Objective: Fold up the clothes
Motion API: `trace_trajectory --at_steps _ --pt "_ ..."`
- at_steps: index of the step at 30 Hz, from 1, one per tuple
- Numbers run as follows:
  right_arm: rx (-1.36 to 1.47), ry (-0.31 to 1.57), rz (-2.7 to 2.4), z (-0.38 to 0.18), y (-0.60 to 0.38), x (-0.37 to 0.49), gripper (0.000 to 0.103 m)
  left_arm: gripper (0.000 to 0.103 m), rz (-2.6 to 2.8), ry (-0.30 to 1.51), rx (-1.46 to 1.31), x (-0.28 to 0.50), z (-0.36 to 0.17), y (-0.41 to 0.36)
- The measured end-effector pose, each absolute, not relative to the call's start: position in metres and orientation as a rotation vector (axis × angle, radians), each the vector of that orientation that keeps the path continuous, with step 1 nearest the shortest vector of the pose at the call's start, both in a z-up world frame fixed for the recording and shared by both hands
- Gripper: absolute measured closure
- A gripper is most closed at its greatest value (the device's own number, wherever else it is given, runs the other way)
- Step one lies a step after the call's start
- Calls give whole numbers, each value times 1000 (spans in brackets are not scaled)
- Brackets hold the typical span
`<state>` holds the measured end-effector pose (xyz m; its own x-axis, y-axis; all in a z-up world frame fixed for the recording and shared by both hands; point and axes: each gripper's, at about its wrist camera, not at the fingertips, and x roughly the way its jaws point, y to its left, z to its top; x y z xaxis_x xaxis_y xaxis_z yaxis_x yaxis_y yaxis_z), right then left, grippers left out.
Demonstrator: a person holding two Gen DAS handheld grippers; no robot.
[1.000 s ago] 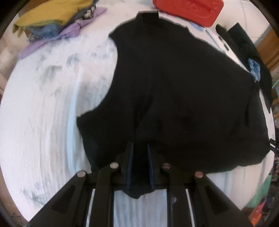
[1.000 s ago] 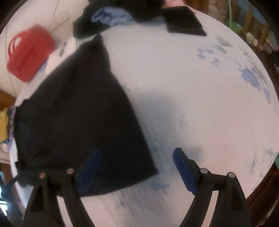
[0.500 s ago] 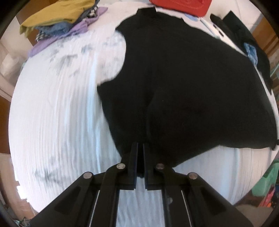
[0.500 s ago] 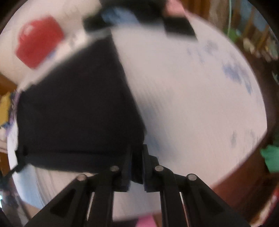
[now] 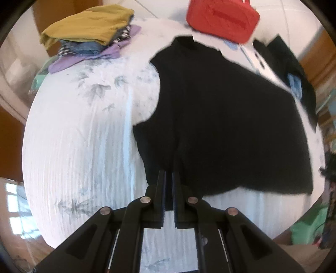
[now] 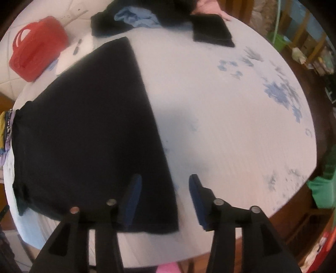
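Black top spread on the round table, one corner pinched.

The left gripper [image 5: 169, 178] is clamped on the near edge of the black top [image 5: 220, 117]; the right gripper [image 6: 163, 189] hangs with fingers apart above its hem corner. On the white tablecloth [image 6: 220, 126] sit a red case [image 5: 222, 19], folded clothes pile [image 5: 90, 35] and dark clothes heap [image 6: 159, 16].

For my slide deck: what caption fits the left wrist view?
Left tongs shut on the hem of a black sleeveless garment spread on a white leaf-print tablecloth.
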<state>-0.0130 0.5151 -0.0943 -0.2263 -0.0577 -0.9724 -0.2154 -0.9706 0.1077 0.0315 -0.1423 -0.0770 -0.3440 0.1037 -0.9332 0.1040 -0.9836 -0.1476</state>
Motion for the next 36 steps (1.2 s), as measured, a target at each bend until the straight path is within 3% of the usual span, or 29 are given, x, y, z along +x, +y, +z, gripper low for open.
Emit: trace_trajectory --at_steps 6,11,13,15,16,21,28,29,30,32,36 --pt "-1938 376 2381 -118 497 -19 43 97 -2584 250 1844 1 -106 -129" --pt "-1931 405 2396 -128 492 -11 27 94 -2578 210 1887 -12 -138 -108" --pt "-1908 415 2406 -127 495 -3 25 75 -2577 187 1897 -14 -146 -103" --pt "-1892 421 2406 -129 500 4 23 28 -2612 192 1876 -13 -146 -101" --pt "-1882 425 2403 -129 501 9 20 23 -2629 194 1865 -12 -146 -101" --pt "-1825 491 2389 -132 506 33 18 22 -2575 139 1874 -13 -157 -103" --pt "-1805 498 2377 -138 508 49 18 26 -2576 -22 1897 -7 -164 -94" --pt "-1804 491 2377 -138 507 50 18 40 -2579 -25 1906 -7 -162 -94" --pt "-1801 476 2380 -139 506 53 18 71 -2590 -24 1909 -6 -158 -94" --pt "-1795 422 2399 -142 500 52 18 96 -2587 -36 1894 -3 -150 -93" --pt "-1824 287 2427 -153 480 44 19 99 -2650 -28 1789 10 -122 -93"
